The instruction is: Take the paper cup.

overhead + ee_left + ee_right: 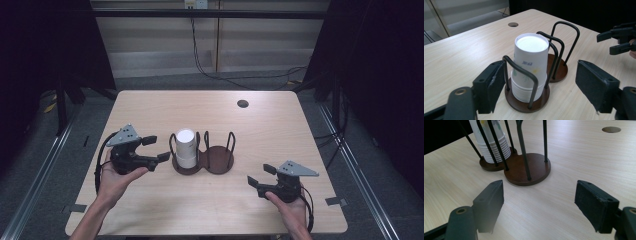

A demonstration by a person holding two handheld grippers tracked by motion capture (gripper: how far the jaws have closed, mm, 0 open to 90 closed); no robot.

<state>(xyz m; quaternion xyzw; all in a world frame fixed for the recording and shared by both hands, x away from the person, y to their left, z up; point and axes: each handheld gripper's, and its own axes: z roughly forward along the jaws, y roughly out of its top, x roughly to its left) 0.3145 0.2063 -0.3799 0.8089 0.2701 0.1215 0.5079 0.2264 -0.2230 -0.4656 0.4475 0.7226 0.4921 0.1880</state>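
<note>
- High view: the cup stack [185, 148] stands in the left well of the holder [220, 161], mid-table [150, 210]. My left claw [154, 148] hovers just beside it, released; my right claw [259, 176] waits well apart near the front edge, released.
- Left gripper view: bare wood surrounds the cups [530, 67]; nothing touches my pads [495, 87].
- Right gripper view: the holder's empty well [529, 170] lies ahead, with bare table between.

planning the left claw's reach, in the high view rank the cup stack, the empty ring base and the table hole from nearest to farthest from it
1. Cup stack, just right of the left claw, in the holder's left ring.
2. Empty ring base, next ring to the right.
3. Table hole, far back and to the right.
</note>
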